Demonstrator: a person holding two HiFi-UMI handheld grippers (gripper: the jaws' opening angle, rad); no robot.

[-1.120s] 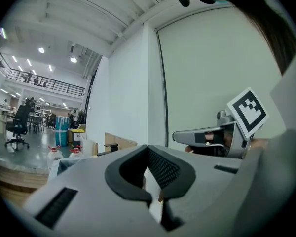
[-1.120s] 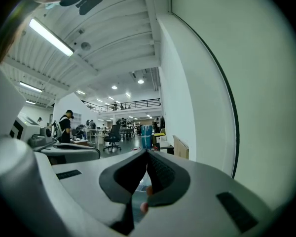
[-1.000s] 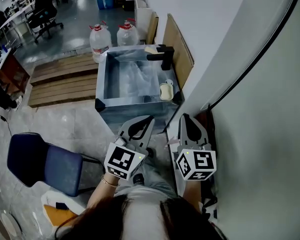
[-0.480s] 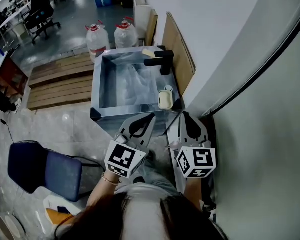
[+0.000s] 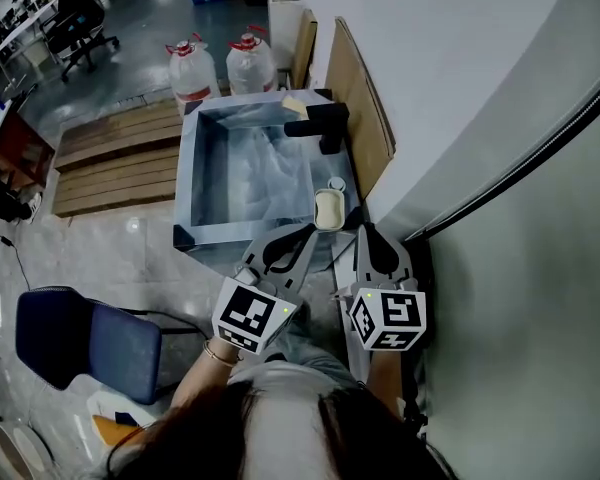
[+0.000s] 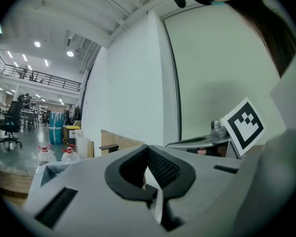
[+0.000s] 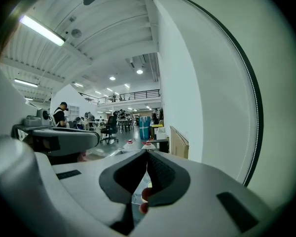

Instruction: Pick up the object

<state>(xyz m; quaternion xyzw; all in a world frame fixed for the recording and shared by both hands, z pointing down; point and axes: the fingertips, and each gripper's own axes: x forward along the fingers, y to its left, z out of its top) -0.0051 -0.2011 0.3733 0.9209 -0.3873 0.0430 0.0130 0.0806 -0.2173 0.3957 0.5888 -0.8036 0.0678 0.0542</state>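
Note:
A steel sink [image 5: 184, 190] stands ahead of me, with a black faucet [image 5: 321, 124] at its far right. A pale yellow soap-like block [image 5: 328, 209] lies on the sink's near right corner, next to a small white cup [image 5: 337, 184]. A yellow sponge [image 5: 294, 104] rests by the faucet. My left gripper [image 5: 306, 231] and right gripper [image 5: 365, 231] are held side by side just short of the sink's near edge, both shut and empty. In the left gripper view the jaws of the left gripper [image 6: 147, 148] meet. In the right gripper view the right gripper [image 7: 147, 153] looks the same.
Two water jugs [image 5: 192, 68] stand beyond the sink, beside a wooden pallet [image 5: 110, 158]. A brown board [image 5: 360, 108] leans on the white wall at the right. A blue chair [image 5: 80, 333] stands at my left. Office chairs and desks fill the far left.
The sink has drawn nearer, and both grippers now reach almost to its near edge. Their jaws have stayed shut.

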